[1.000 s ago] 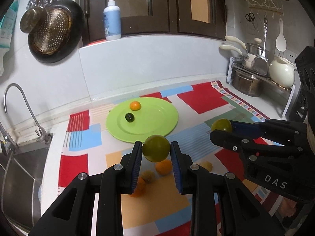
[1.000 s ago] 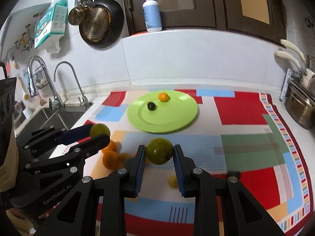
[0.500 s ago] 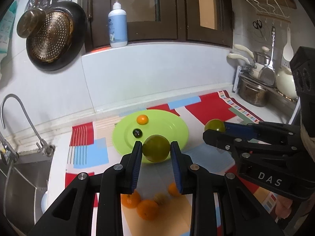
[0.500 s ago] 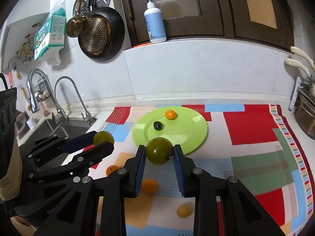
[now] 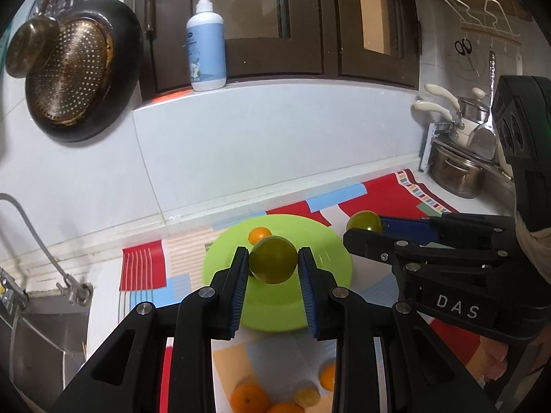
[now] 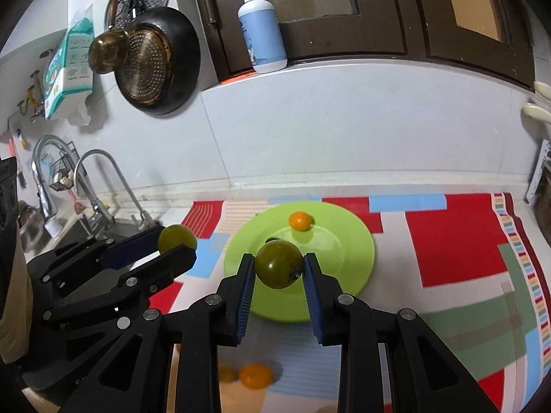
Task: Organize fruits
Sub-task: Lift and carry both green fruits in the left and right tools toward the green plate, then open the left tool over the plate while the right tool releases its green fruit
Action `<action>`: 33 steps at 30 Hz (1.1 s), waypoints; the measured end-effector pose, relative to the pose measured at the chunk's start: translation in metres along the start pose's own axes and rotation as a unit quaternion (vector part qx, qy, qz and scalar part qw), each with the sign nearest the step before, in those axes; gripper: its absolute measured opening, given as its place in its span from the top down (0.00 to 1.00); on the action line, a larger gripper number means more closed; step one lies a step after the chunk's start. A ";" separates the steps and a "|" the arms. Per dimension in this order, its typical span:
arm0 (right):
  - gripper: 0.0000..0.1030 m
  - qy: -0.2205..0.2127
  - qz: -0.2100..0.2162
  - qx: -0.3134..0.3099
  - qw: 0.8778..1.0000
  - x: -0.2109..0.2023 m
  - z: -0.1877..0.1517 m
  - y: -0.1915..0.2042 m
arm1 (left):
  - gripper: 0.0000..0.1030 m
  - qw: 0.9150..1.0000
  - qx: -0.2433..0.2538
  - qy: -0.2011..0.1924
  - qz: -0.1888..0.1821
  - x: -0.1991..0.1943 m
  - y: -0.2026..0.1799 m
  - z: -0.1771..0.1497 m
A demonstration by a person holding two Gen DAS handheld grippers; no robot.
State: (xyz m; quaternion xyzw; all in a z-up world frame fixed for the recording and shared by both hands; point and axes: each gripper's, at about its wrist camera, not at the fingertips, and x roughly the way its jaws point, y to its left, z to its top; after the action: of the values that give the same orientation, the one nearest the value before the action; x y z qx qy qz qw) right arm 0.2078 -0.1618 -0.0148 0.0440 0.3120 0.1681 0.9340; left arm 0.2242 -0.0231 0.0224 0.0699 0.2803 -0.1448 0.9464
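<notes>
Closest to the left wrist camera, a few loose orange fruits (image 5: pixel 248 397) lie blurred on the patterned cloth (image 5: pixel 141 268) that covers the worktop, below the left gripper (image 5: pixel 273 277). Its jaws are nearly closed, clamped on a round green fruit (image 5: pixel 273 263) pinched between the blue pads. That fruit hangs over the near half of the lime-green plate (image 5: pixel 275 313), clear of its surface as far as the view allows.

The right gripper (image 6: pixel 279 280) is likewise almost closed, gripping a second green fruit (image 6: pixel 279 265) with a small dark stem scar facing the right pad. It too is held above the plate's near edge, and one orange fruit (image 6: pixel 255 375) rests on the cloth below it. In each wrist view the other gripper shows to the side with its own green fruit at the tips, so the two sit side by side in front of the plate.

On the plate, past the held fruits, lies a small orange fruit (image 6: pixel 300 221) toward the far rim, and a small dark fruit (image 6: pixel 272 240) peeks out just behind the right gripper's load (mostly hidden).

Beyond the plate the cloth ends near a white tiled wall. A pump bottle (image 5: pixel 206 44) stands on the ledge under dark cabinet doors, a black pan with a perforated strainer (image 5: pixel 74 69) hangs to the left, taps (image 6: pixel 93 186) rise over the sink, and steel pots (image 5: pixel 454 172) sit on a rack at the right.
</notes>
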 end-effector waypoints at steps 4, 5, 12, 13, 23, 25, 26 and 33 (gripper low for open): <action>0.71 0.001 -0.003 -0.002 1.000 0.014 0.011 -0.004 | 0.71 1.000 -0.003 0.007 -0.003 0.017 0.006 0.007; 0.71 0.003 -0.004 -0.002 1.000 0.018 0.014 -0.005 | 0.72 1.000 -0.004 0.011 -0.006 0.022 0.008 0.008; 0.71 0.018 -0.006 0.006 1.000 0.046 0.023 -0.013 | 0.72 1.000 -0.002 0.029 -0.008 0.050 0.013 0.010; 0.71 0.020 -0.007 0.007 1.000 0.050 0.024 -0.014 | 0.71 0.999 -0.003 0.034 -0.009 0.055 0.015 0.010; 0.71 0.049 -0.021 0.016 0.998 0.094 0.031 -0.029 | 0.72 0.997 -0.015 0.070 -0.019 0.103 0.032 0.009; 0.71 0.056 -0.024 0.017 0.998 0.104 0.032 -0.032 | 0.72 0.996 -0.019 0.080 -0.024 0.115 0.036 0.008; 0.71 0.060 -0.025 0.018 0.998 0.109 0.032 -0.033 | 0.72 0.996 -0.020 0.083 -0.025 0.120 0.038 0.009; 0.71 0.087 -0.037 0.025 0.995 0.145 0.033 -0.044 | 0.72 0.993 -0.019 0.114 -0.029 0.160 0.049 0.005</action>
State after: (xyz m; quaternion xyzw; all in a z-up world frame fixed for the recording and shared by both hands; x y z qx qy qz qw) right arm 0.3485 -0.1531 -0.0794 0.0406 0.3975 0.1284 0.9077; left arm 0.3706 -0.0156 -0.0589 0.0593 0.3914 -0.1578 0.9046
